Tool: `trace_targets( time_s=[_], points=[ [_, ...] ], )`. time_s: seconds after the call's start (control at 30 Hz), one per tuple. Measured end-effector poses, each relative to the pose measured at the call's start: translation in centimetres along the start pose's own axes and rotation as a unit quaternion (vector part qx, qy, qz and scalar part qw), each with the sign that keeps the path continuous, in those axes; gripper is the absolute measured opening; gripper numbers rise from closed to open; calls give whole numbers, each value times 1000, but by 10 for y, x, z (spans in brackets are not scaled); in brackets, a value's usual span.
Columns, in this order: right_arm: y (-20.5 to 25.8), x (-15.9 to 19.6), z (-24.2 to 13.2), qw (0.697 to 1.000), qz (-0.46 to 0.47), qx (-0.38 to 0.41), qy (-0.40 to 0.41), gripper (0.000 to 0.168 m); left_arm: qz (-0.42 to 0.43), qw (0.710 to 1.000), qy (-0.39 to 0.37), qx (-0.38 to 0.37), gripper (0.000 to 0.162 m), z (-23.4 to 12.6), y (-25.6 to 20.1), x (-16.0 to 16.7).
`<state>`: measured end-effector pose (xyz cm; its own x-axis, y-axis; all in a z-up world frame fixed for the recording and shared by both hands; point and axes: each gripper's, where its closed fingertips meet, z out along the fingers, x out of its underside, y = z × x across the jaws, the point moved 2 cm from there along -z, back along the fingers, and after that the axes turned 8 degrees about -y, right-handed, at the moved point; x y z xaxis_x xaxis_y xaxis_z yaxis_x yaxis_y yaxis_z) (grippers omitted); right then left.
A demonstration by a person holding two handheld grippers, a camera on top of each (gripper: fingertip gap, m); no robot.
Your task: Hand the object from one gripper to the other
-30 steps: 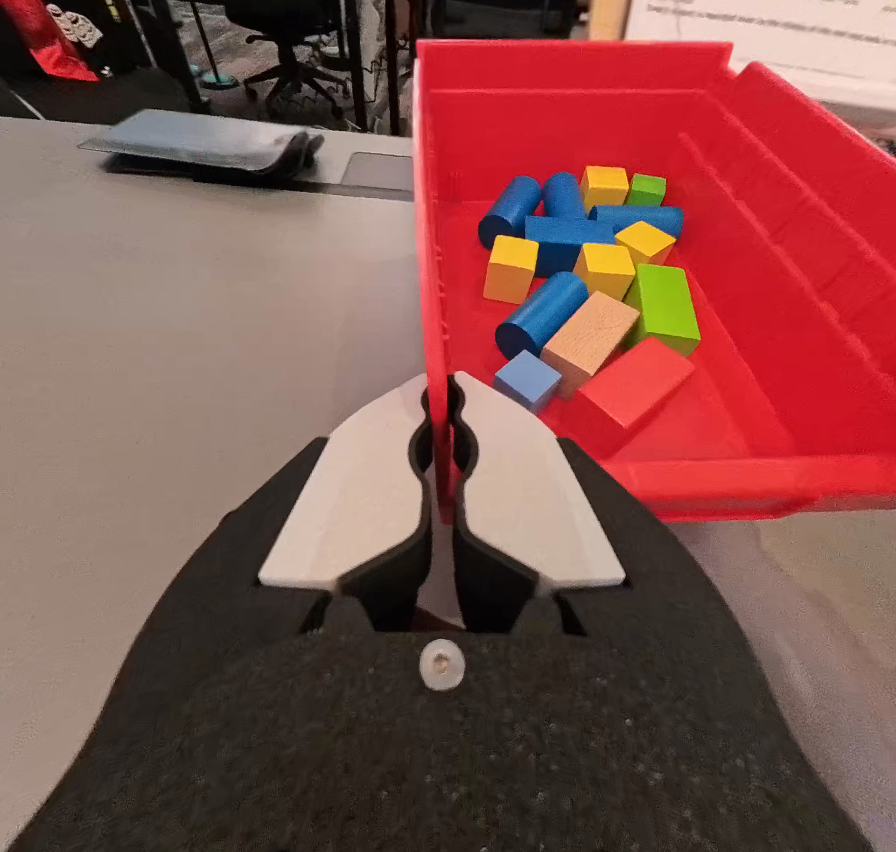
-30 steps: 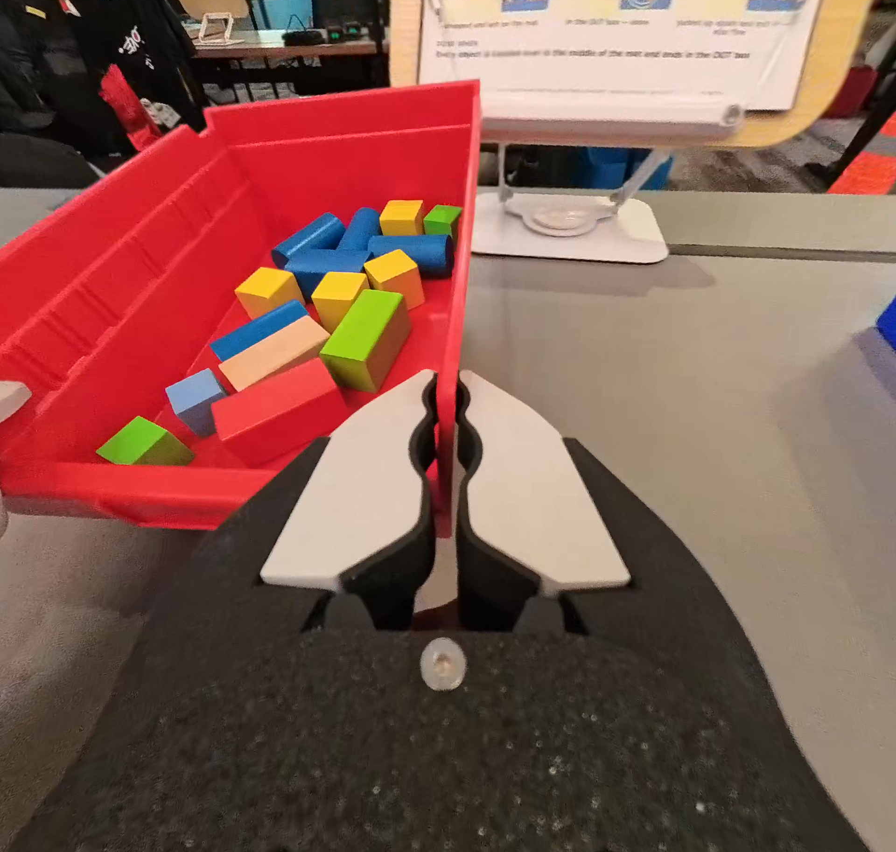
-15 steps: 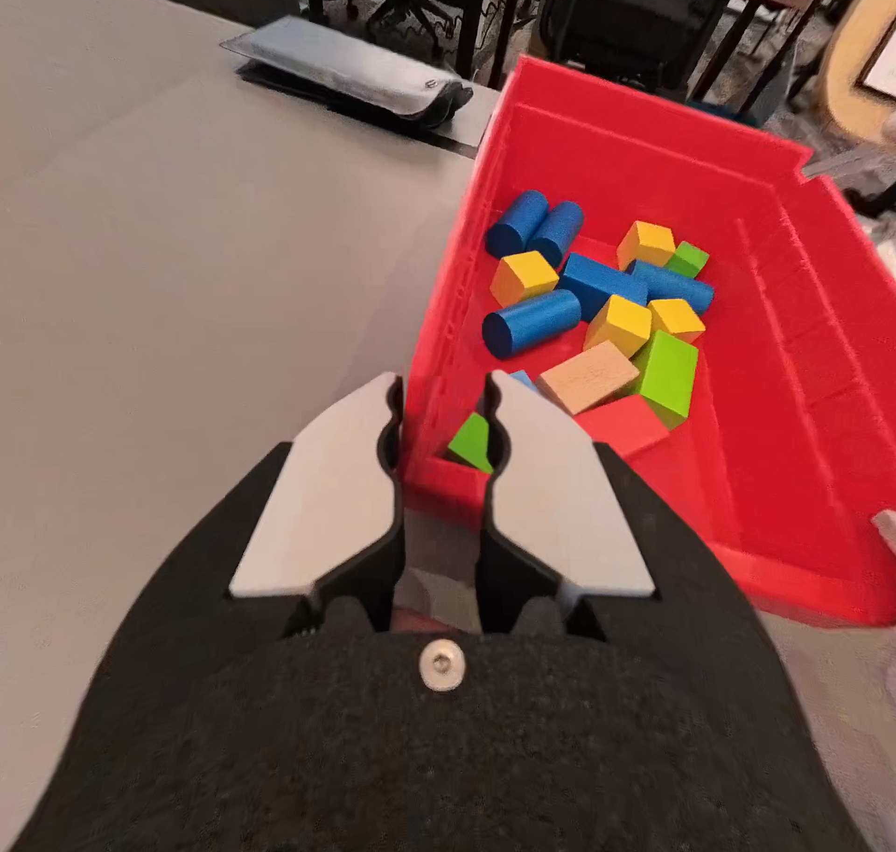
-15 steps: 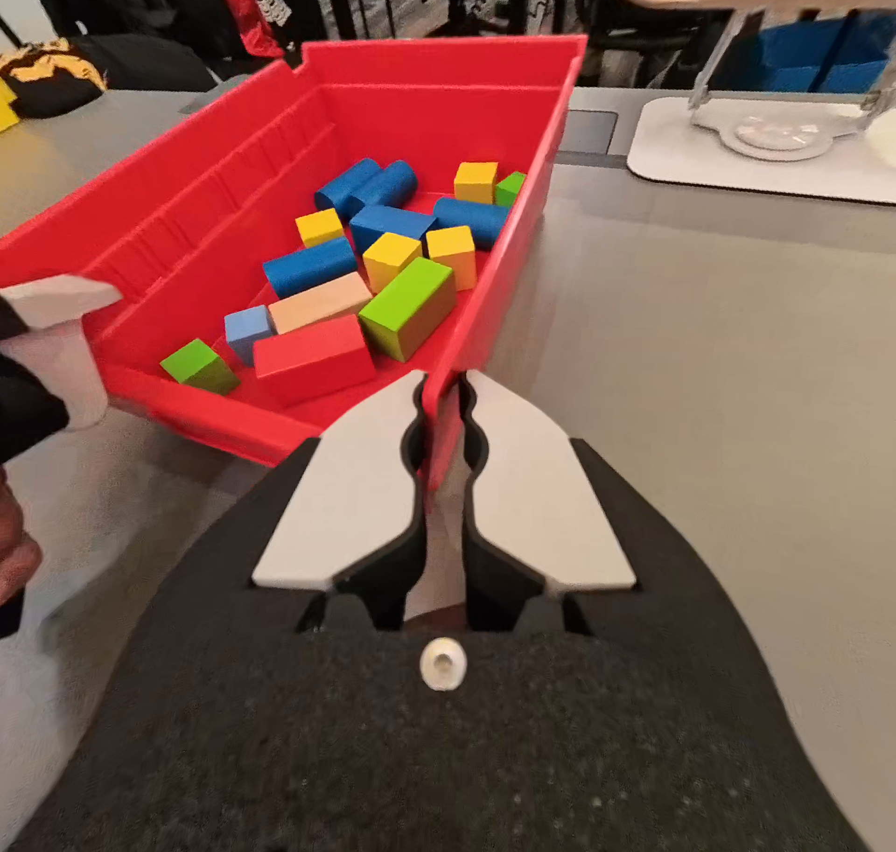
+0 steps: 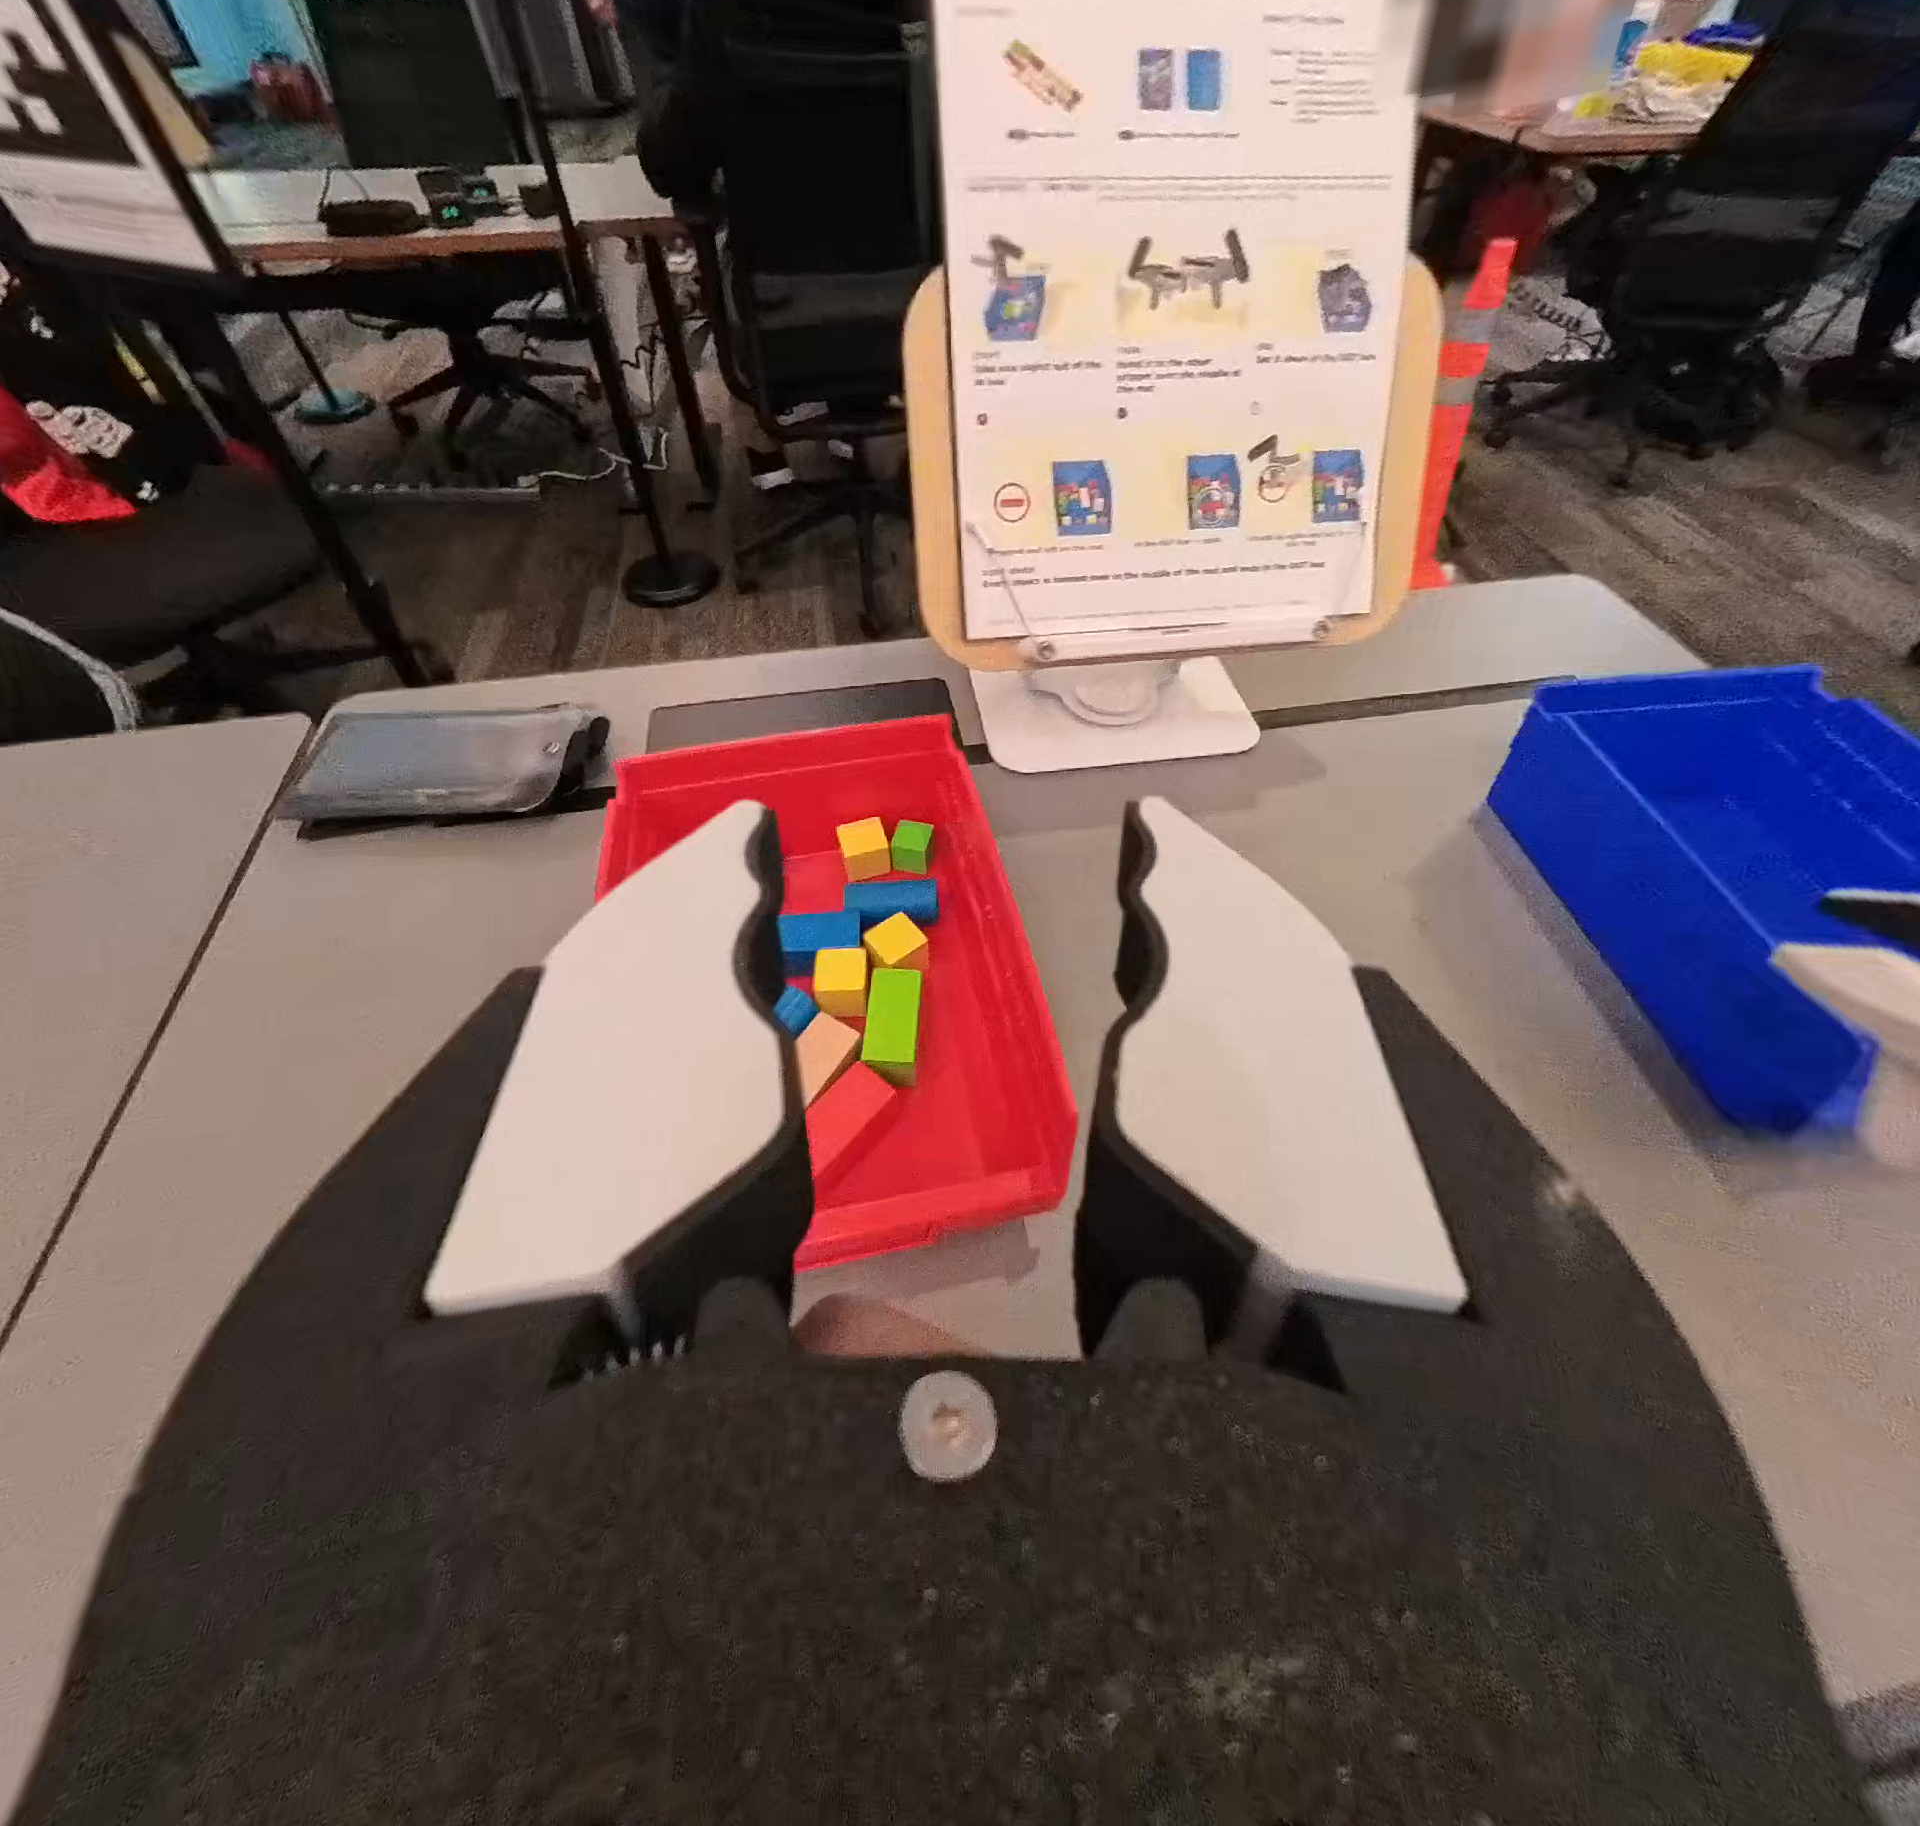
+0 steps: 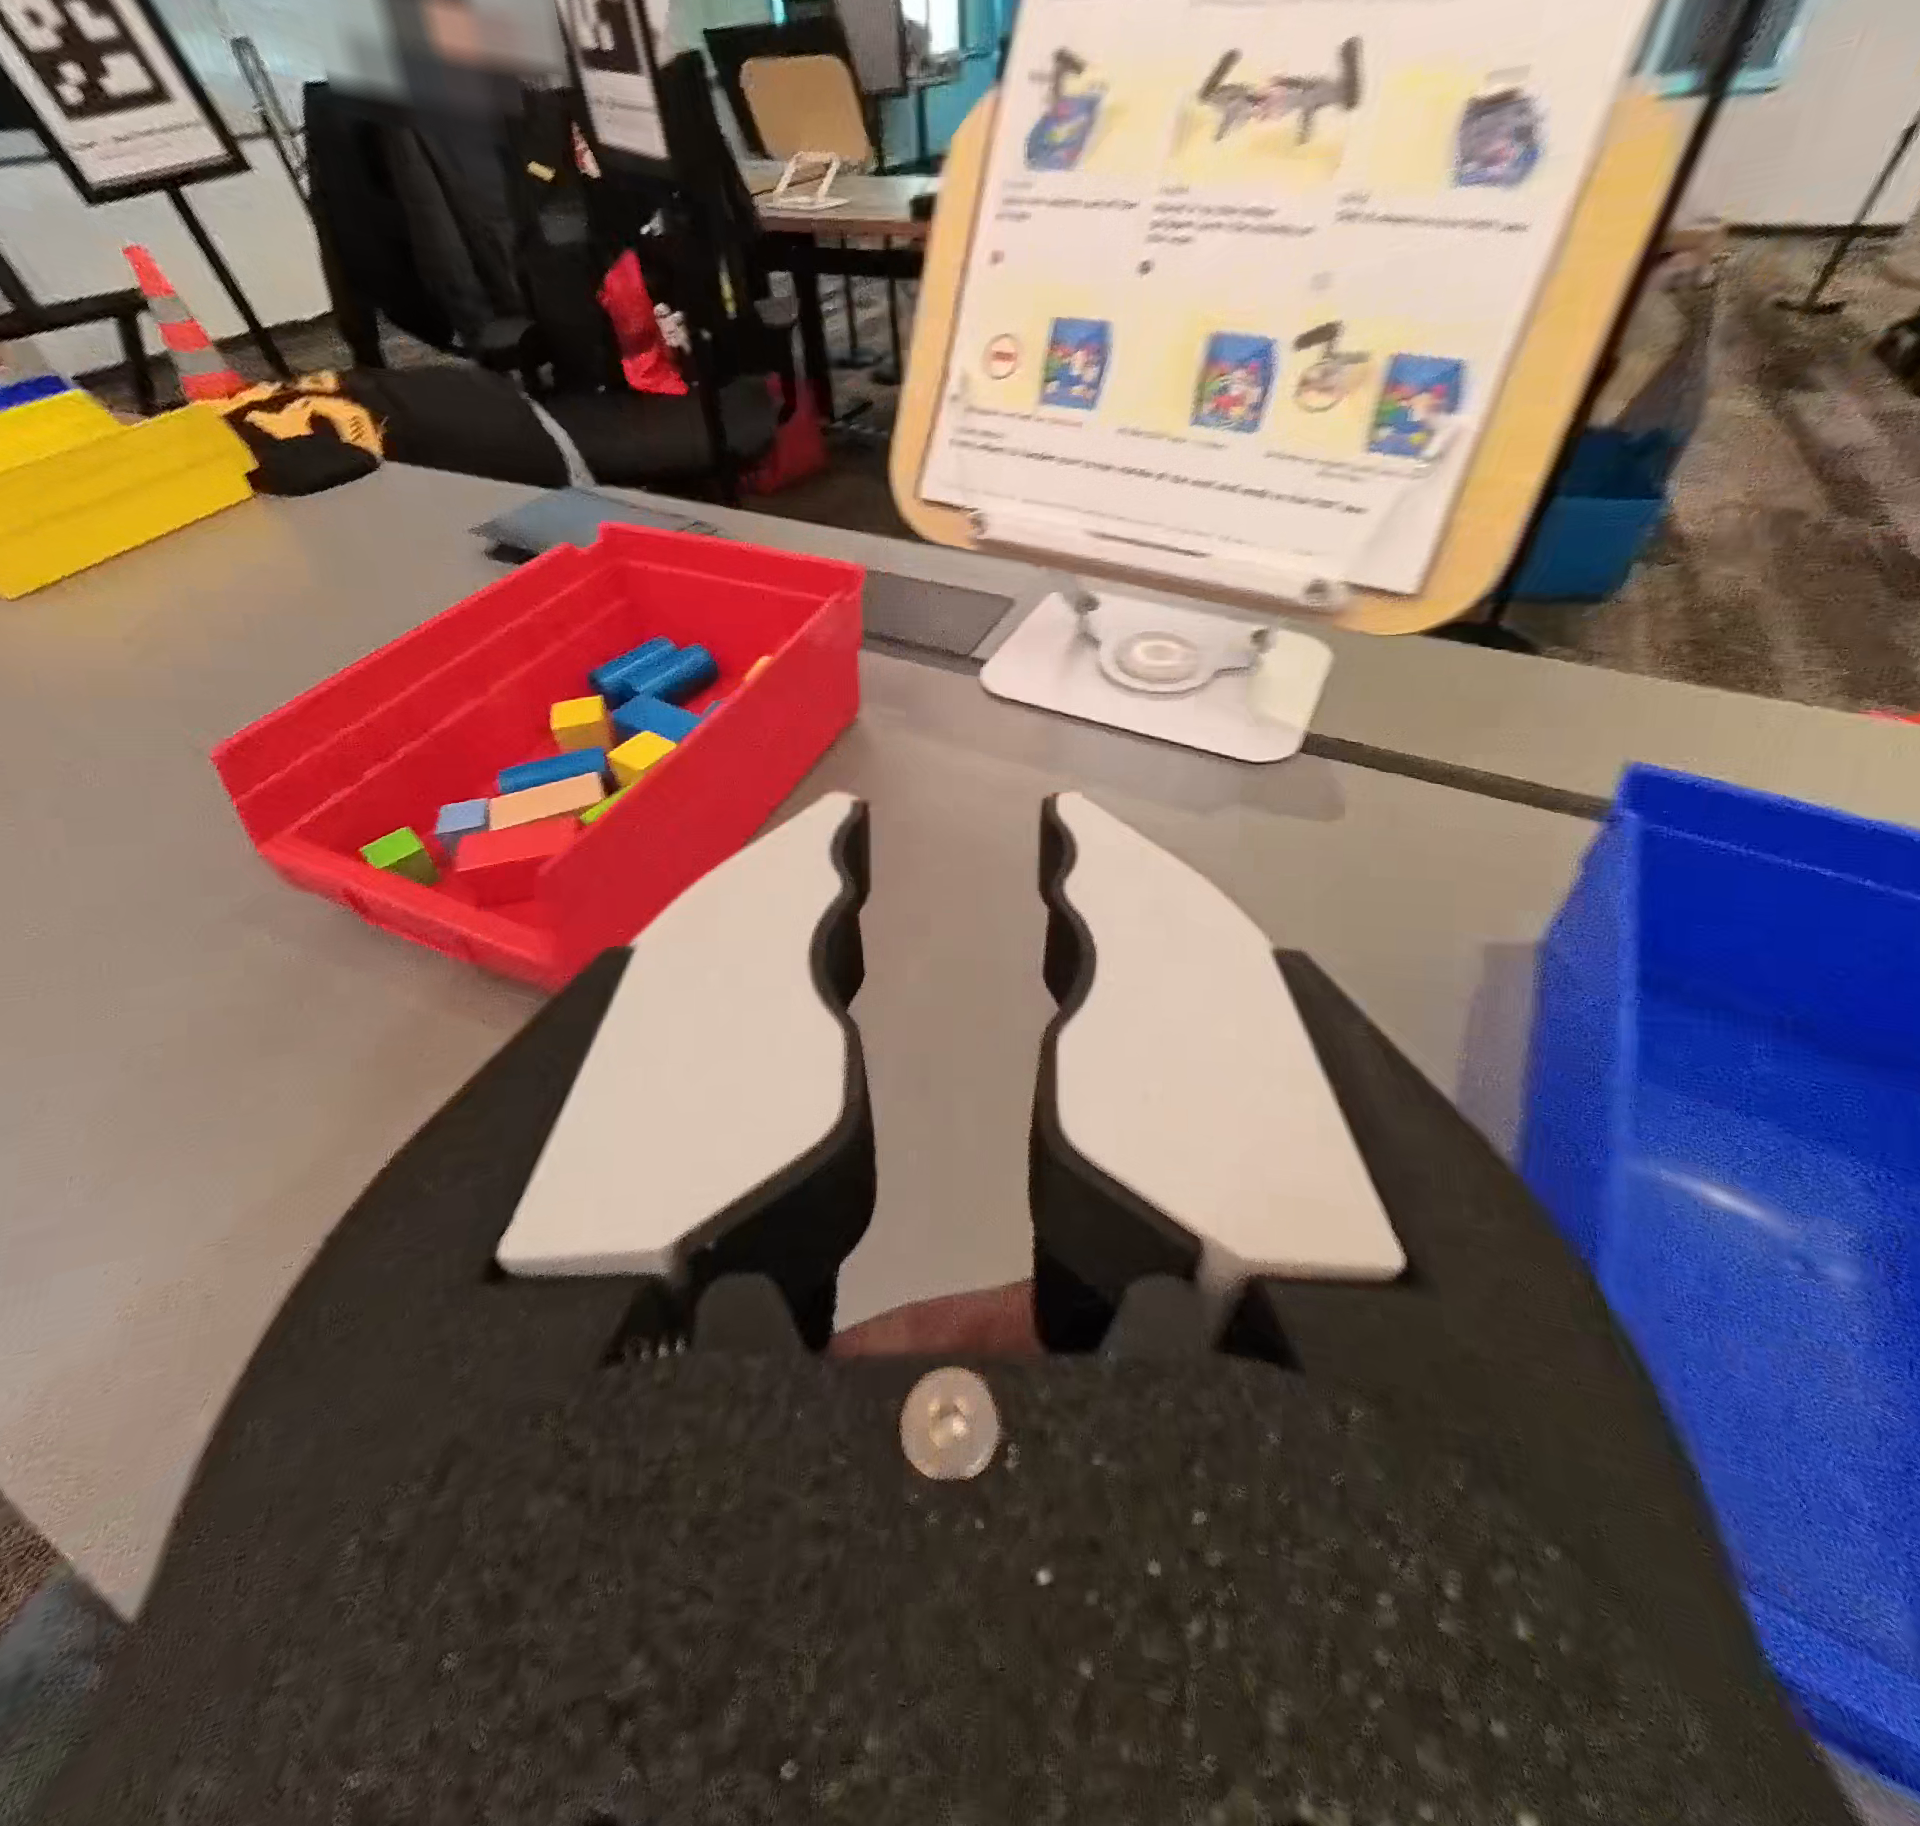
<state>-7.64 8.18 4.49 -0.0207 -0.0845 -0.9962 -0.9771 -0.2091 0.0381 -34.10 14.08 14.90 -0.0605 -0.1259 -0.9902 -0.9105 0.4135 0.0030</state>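
Grey table [image 5: 312,997] now carries the red bin [image 5: 1023,1101] alone, since I've let go: left gripper [image 5: 945,831] and right gripper [image 6: 951,820] both gape empty, no block picked yet

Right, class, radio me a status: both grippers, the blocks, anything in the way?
Left gripper open, empty. Right gripper open, empty. Blocks all in red bin on the table; none picked. Nothing in the way.
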Motion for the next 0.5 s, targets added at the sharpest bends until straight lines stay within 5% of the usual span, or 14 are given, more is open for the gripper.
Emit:
trace_targets(
  time_s=[0.13, 0.3, 0.4, 0.5],
  points=[
    [-83, -1, -52, 998, 9, 68, -3, 31, -2, 996, 21, 91, 58, -15, -24, 28],
    [-171, 72, -108, 981, 45, 186, 10, 31, -51, 999, 3, 6, 54, -5, 9, 139],
    [-188, 109, -125, 973, 31, 227, 1, 31, -86, 996, -19, -13, 44, 2, 12, 197],
    [-196, 133, -135, 964, -46, 262, 11, 29, -36, 999, -3, -31, 46, 4, 18, 227]
  ],
)
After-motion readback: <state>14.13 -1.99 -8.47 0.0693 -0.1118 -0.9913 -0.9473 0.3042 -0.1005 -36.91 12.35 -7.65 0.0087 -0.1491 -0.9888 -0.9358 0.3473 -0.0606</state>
